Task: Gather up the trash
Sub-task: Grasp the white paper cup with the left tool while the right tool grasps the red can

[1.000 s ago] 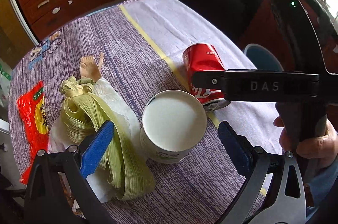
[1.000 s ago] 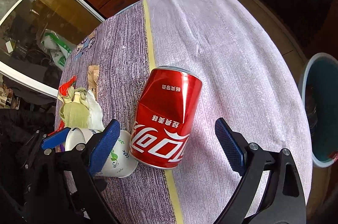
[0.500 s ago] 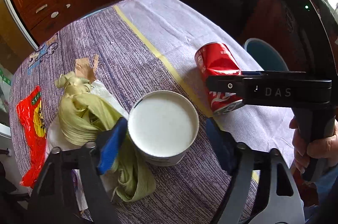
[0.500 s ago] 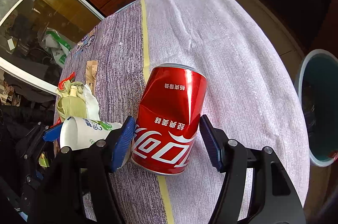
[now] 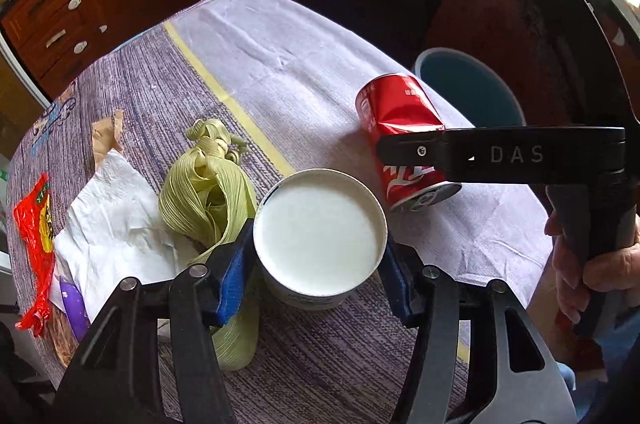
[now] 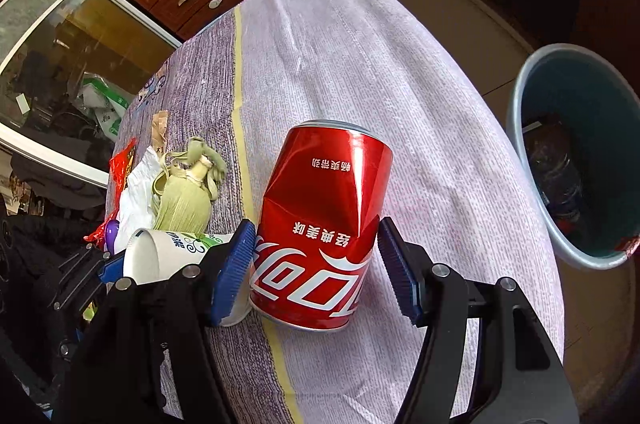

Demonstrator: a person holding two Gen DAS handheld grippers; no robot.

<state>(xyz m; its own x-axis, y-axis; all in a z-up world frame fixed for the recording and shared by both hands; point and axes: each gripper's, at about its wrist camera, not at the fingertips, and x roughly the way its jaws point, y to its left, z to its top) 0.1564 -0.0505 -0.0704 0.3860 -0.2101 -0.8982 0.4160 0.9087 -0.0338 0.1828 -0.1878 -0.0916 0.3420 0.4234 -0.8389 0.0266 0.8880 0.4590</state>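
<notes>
A white paper cup (image 5: 316,236) stands upright between the blue pads of my left gripper (image 5: 318,276). The jaws are closing and both pads touch the cup's sides. In the right wrist view the same cup (image 6: 160,256) shows at lower left, held by those pads. A dented red cola can (image 6: 324,207) lies on the striped tablecloth (image 6: 360,63). My right gripper (image 6: 316,272) is shut on its lower part, one pad against each side. The can (image 5: 396,111) also shows to the right of the cup in the left wrist view.
A grey bin (image 6: 516,127) with a teal inside stands on the floor past the table's right edge, with trash in it. Left of the cup lie a green corn husk (image 5: 208,191), a white napkin (image 5: 116,232), a red wrapper (image 5: 36,236) and a brown paper scrap (image 5: 105,133).
Both pairs of jaws have drawn in from wide open until they touch the cup and the can. The left gripper has shifted across the table, and the husk now lies at its left finger.
</notes>
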